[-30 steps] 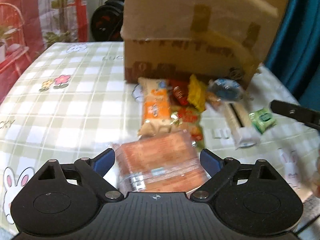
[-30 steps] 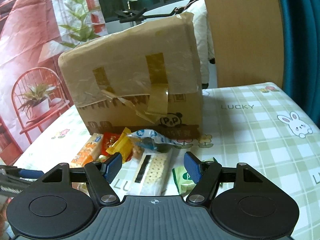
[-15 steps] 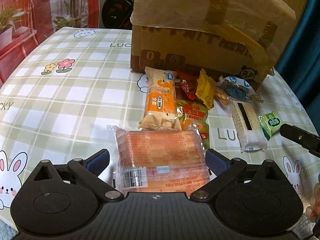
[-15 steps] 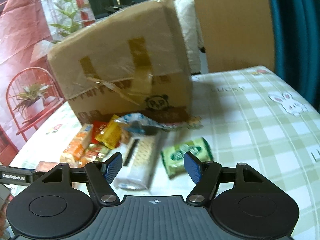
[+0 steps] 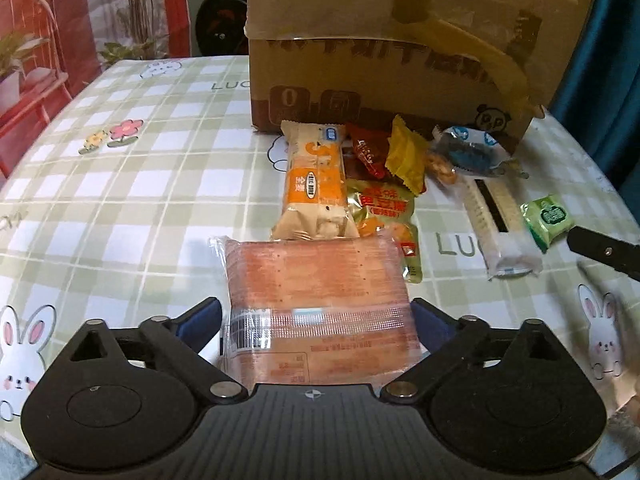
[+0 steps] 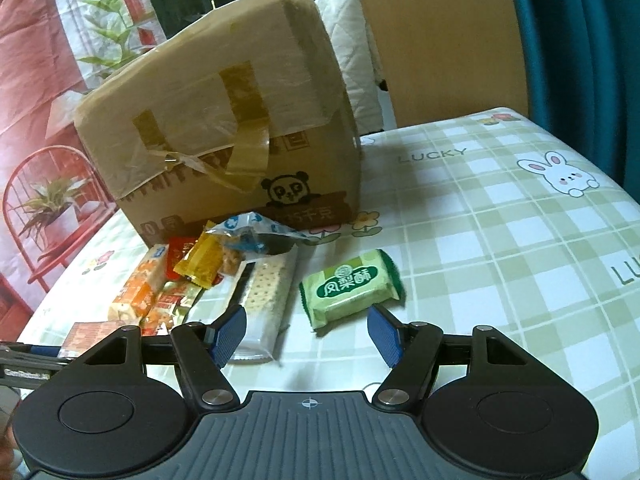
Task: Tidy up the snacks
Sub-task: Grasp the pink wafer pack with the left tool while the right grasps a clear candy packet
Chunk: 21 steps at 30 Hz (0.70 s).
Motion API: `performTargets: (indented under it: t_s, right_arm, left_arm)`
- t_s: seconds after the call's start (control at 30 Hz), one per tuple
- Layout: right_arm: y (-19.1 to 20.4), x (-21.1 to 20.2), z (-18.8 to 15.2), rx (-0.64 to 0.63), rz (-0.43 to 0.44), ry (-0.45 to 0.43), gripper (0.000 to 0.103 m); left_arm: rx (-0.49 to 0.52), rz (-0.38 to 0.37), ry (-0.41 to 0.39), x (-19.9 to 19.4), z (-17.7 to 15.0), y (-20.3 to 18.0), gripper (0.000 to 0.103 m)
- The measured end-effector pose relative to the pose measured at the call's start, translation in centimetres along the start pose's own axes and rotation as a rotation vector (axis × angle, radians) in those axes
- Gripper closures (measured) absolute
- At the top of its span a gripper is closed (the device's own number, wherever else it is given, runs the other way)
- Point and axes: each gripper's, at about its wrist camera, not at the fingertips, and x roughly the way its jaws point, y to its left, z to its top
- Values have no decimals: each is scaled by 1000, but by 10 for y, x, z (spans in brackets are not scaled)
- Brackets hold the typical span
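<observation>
My left claw (image 5: 316, 318) straddles the cracker pack (image 5: 316, 304), which lies flat on the counter (image 5: 120, 208) at 6 o'clock of the snack pile. The jaws are closing on it, one pad at each long edge, but I cannot see them pressing the wrapper yet, so I count the pack as unheld. I judge it sits there, apart from the heap, because a wide flat pack is easiest to take from its sides with nothing crowding it.

My right claw (image 6: 308, 336) stands apart and empty, aimed at the green cake (image 6: 350, 290), which lies alone on the checked cloth at 3 o'clock of the long biscuit sleeve (image 6: 266, 296). The cake is just ahead of the pads, not between them.

The other snacks huddle against the foot of the taped box (image 6: 224, 140): an orange pack (image 5: 314, 184), a red sachet (image 5: 366, 152), a yellow sachet (image 5: 406, 158) and a blue-and-white wrapper (image 5: 468, 148), overlapping one another. The box looks shut with tape, so I cannot tell whether it is meant to receive them. Sorting seems barely begun.
</observation>
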Motion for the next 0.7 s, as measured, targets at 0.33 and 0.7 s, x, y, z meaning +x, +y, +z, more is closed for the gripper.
performTargets:
  t_s: [0.33, 0.7]
  right_arm:
    - [16, 10, 18, -87, 15, 7, 45]
    - [90, 55, 44, -324, 109, 56, 71]
  left_arm:
    - [-45, 16, -170, -35, 10, 19, 23]
    - [-99, 52, -290, -62, 62, 79, 23]
